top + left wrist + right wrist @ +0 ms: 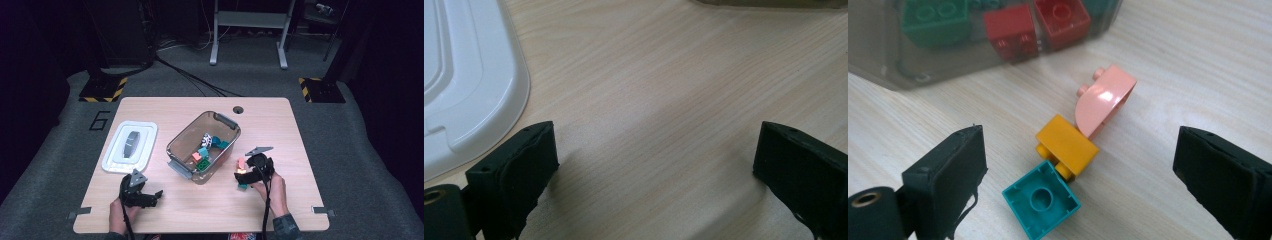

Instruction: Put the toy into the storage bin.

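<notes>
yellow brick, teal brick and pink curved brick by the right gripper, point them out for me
yellow brick (1068,142), right gripper view, on its flat upper face
teal brick (1041,199), right gripper view, on its round middle stud
pink curved brick (1104,99), right gripper view, on its glossy curved face

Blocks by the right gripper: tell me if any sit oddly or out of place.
Three lie loose on the table outside the clear bin: the pink curved block tipped on its side, studs pointing sideways, the yellow block also on its side against it, the teal block upside down.
</notes>
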Action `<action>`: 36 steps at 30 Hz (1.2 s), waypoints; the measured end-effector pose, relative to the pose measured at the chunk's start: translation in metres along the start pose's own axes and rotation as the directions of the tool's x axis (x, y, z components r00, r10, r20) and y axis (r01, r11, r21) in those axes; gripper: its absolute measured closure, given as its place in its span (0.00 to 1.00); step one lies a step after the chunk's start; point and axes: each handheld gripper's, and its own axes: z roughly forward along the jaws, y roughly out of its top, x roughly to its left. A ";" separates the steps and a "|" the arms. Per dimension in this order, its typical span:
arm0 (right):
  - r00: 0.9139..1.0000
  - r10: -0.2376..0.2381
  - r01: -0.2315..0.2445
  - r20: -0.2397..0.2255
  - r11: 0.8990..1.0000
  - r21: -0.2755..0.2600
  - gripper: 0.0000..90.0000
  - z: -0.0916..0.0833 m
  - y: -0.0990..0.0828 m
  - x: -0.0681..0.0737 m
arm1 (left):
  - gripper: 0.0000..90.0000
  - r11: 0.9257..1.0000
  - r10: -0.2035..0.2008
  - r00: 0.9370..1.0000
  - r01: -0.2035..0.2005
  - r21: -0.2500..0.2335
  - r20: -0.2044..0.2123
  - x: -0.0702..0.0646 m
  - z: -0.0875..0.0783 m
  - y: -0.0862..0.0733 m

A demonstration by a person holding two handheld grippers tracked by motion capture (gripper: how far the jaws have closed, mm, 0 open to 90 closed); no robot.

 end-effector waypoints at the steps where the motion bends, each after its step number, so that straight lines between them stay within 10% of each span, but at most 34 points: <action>1: 1.000 0.004 -0.004 0.004 1.000 0.001 0.07 0.003 -0.002 0.001 | 0.04 1.000 0.000 1.000 0.000 0.000 0.000 0.000 0.000 0.000; 20: 0.999 0.042 -0.044 0.034 0.997 0.066 0.21 0.007 -0.026 -0.010 | 0.04 1.000 0.000 1.000 0.000 0.001 0.001 0.000 0.000 0.000; 36: 0.999 0.037 -0.038 0.013 0.996 0.079 0.62 0.004 -0.029 -0.014 | 0.04 1.000 -0.008 1.000 0.008 0.001 0.005 0.000 0.000 0.000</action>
